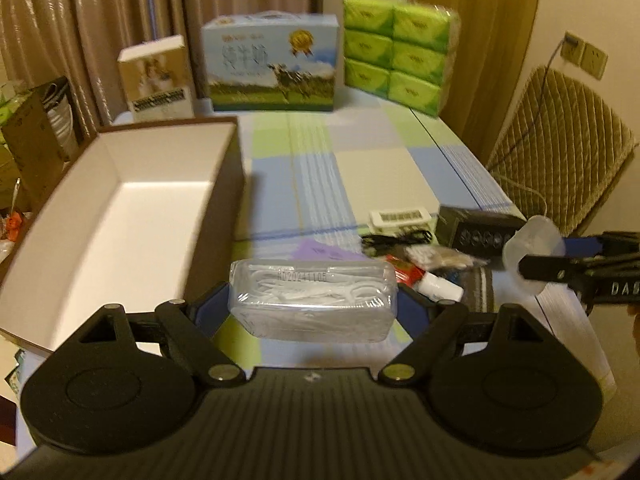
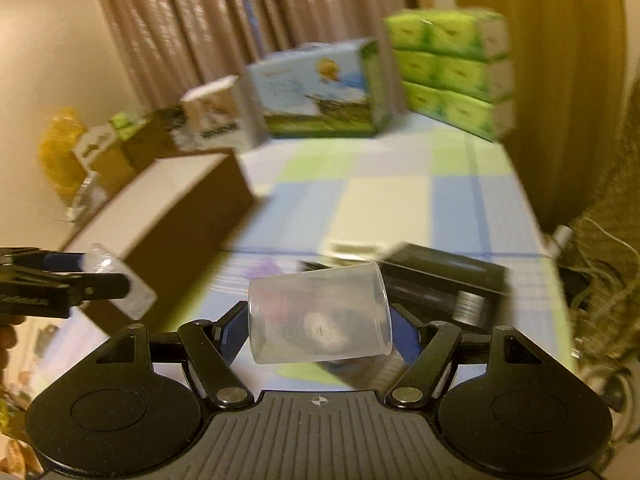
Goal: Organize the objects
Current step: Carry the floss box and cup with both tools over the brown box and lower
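Note:
My left gripper [image 1: 314, 304] is shut on a clear plastic floss-pick case [image 1: 314, 300], held above the table just right of the open brown box with a white inside [image 1: 132, 208]. My right gripper [image 2: 320, 320] is shut on a clear plastic cup [image 2: 320, 316], held sideways above the table. The right gripper and its cup [image 1: 532, 256] show at the right edge of the left wrist view. The left gripper with its case [image 2: 120, 284] shows at the left of the right wrist view, beside the brown box [image 2: 172, 220].
A checked cloth covers the table [image 1: 360, 160]. A pile of small items lies at the front right: a white labelled case [image 1: 400, 218], a black cable [image 1: 396, 238], a black box [image 1: 476, 228], small packets [image 1: 424, 276]. A milk carton box [image 1: 272, 64], a small book-like box [image 1: 158, 80] and green tissue packs [image 1: 400, 56] stand at the back. A padded chair [image 1: 560, 152] is at the right.

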The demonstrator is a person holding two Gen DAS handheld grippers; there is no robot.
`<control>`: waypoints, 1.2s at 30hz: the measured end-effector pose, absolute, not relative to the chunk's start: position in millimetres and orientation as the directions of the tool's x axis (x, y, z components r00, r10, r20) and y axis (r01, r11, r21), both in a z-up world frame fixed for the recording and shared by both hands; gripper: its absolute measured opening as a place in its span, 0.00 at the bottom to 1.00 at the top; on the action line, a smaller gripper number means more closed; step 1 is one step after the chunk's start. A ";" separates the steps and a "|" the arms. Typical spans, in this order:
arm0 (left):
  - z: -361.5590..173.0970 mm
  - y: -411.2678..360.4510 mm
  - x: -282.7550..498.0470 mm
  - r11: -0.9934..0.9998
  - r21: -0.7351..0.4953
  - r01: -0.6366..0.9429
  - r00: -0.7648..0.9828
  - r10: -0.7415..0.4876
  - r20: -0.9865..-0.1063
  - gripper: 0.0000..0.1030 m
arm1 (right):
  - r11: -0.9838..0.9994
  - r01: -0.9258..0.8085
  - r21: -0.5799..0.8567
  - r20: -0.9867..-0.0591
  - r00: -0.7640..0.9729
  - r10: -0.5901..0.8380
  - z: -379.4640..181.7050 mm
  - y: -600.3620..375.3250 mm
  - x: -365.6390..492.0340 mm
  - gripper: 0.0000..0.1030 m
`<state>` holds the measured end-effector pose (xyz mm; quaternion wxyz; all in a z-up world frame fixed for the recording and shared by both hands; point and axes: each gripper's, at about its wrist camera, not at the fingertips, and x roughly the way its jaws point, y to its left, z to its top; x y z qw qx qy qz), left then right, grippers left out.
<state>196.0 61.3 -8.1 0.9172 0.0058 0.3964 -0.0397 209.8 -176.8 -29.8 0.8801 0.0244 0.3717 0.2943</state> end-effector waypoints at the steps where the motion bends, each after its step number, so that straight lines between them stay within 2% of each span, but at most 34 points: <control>1: -3.9 69.0 195.0 0.997 -0.021 0.076 0.687 -0.068 -0.723 0.81 | 0.815 -0.515 0.265 -0.633 0.544 0.550 -26.5 -164.3 207.2 0.68; 10: 16.4 167.1 190.7 1.000 0.015 0.014 0.712 0.001 -0.702 0.81 | 0.708 -0.659 0.255 -0.567 0.492 0.661 -9.4 -29.8 185.5 0.68; 15: 11.2 224.6 197.4 0.999 0.035 -0.034 0.694 0.049 -0.718 0.81 | 0.667 -0.713 0.216 -0.570 0.463 0.679 -13.7 39.3 184.3 0.68; 25: -28.2 284.4 227.7 0.997 0.049 0.068 0.571 0.001 -0.821 0.81 | 0.587 -0.805 0.082 -0.705 0.370 0.605 -57.4 120.3 204.6 0.68; 36: -66.6 285.3 262.1 0.976 0.065 0.206 0.452 -0.037 -0.891 0.81 | 0.452 -0.892 -0.015 -0.834 0.260 0.486 -95.4 154.3 225.7 0.68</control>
